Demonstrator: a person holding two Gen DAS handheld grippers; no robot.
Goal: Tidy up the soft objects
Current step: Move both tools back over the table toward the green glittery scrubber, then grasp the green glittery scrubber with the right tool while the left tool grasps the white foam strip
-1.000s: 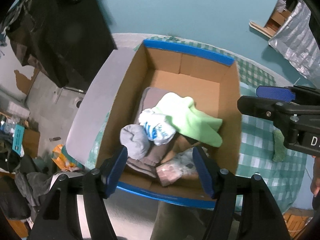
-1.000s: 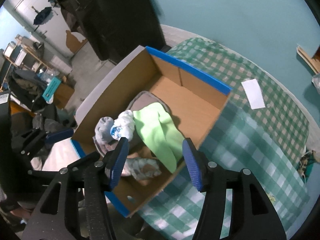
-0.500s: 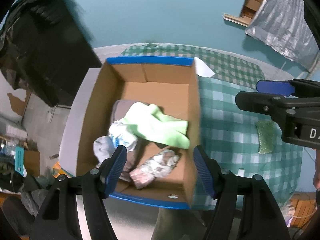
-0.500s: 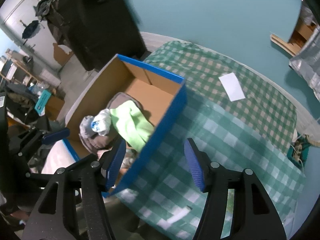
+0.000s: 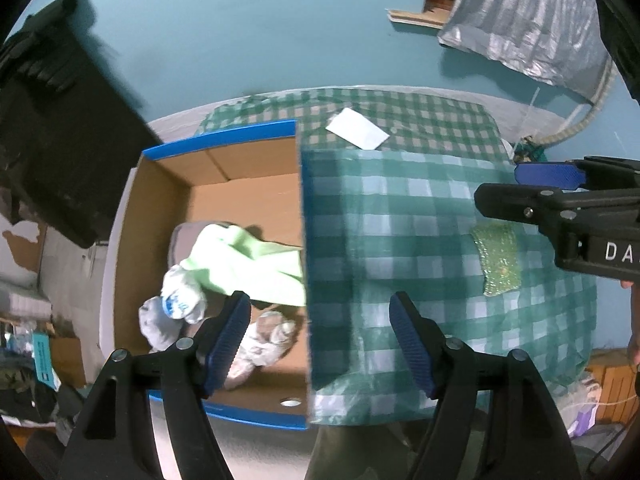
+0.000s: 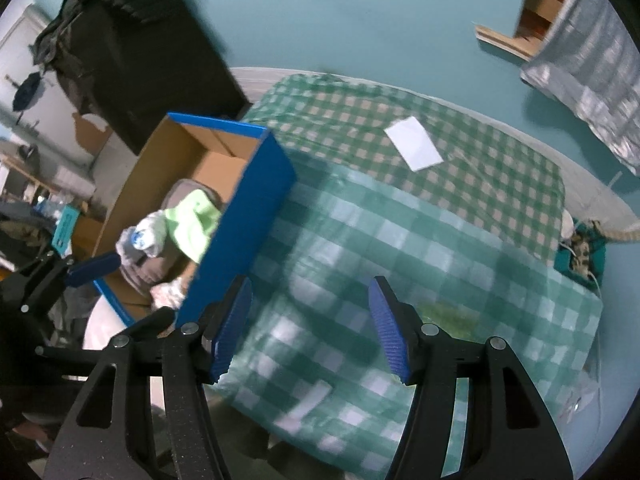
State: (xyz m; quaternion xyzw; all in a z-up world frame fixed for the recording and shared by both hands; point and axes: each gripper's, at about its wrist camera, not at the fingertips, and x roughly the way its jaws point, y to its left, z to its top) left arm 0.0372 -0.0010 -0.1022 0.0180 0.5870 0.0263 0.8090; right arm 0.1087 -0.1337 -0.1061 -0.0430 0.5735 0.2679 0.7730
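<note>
A cardboard box (image 5: 248, 196) with blue edges stands at the left of a green checked table (image 5: 400, 220). It holds a light green cloth (image 5: 248, 264), white and grey sock bundles (image 5: 180, 300) and a pale crumpled cloth (image 5: 268, 340). A green glittery sponge (image 5: 500, 264) lies on the table to the right. My left gripper (image 5: 320, 340) is open and empty, above the box's right wall. My right gripper (image 6: 310, 328) is open and empty over the table; the sponge (image 6: 448, 316) shows blurred just beyond it. The box (image 6: 248, 216) is at its left.
A white paper (image 5: 356, 134) lies at the table's far side, also in the right wrist view (image 6: 414, 148). A teal wall is behind. Dark clothing (image 5: 52, 120) hangs at the left. A silver sheet (image 5: 528, 28) hangs at the upper right. Clutter fills the floor at left.
Both grippers have swung right, away from above the box and toward the open table. The sponge has come nearer the middle of both views. Both grippers stay open and empty.
</note>
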